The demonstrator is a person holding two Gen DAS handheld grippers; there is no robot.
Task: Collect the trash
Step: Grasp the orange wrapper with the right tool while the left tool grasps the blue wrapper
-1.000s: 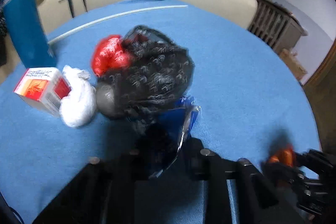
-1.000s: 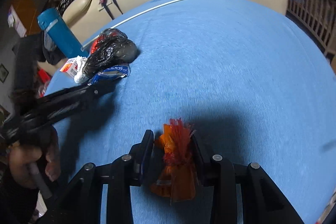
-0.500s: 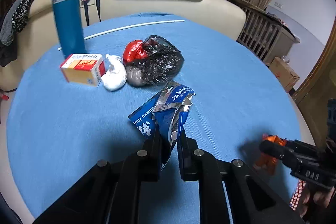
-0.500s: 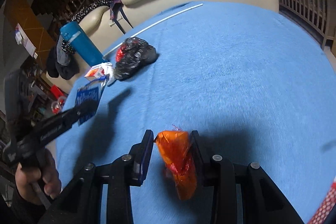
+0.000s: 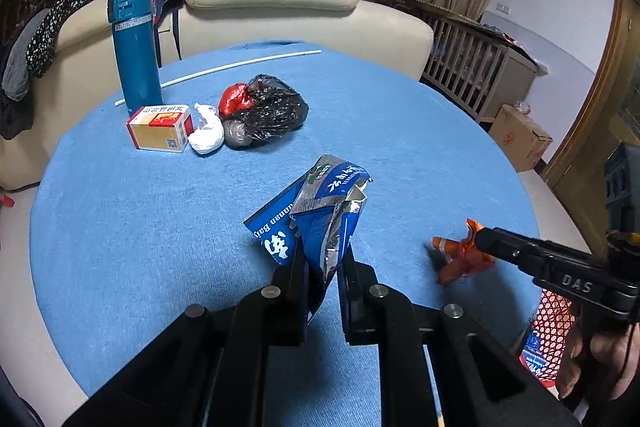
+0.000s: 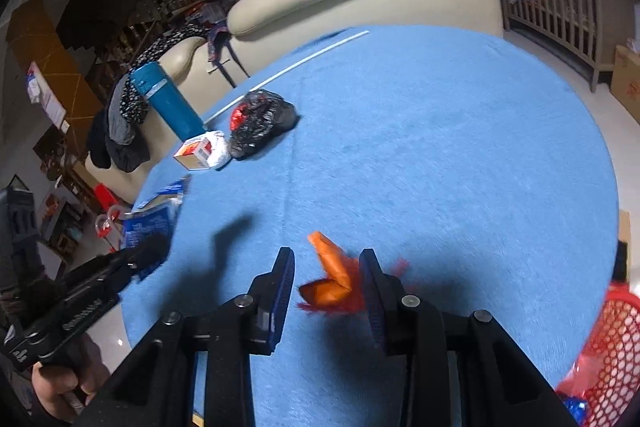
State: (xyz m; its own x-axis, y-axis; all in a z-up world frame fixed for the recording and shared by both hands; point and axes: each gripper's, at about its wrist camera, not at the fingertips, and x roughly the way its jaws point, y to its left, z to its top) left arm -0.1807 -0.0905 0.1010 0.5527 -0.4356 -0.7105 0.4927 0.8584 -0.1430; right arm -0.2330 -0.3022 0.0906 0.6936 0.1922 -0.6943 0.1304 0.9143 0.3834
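Left wrist view
Left tongs (image 5: 322,269): clamped on a blue foil wrapper (image 5: 320,219), lifted above the blue tabletop (image 5: 120,227).
Far side: black bag (image 5: 270,111), white wad (image 5: 206,133), small box (image 5: 160,127), teal flask (image 5: 134,45).

Right wrist view
Right tongs (image 6: 328,285): closing, orange wrapper (image 6: 332,281) between them against the right finger, blurred.
Red mesh basket (image 6: 612,359): at the tabletop's right edge.

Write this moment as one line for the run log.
left hand-held gripper: shut on blue wrapper | right hand-held gripper: closing on orange wrapper | red basket: right table edge
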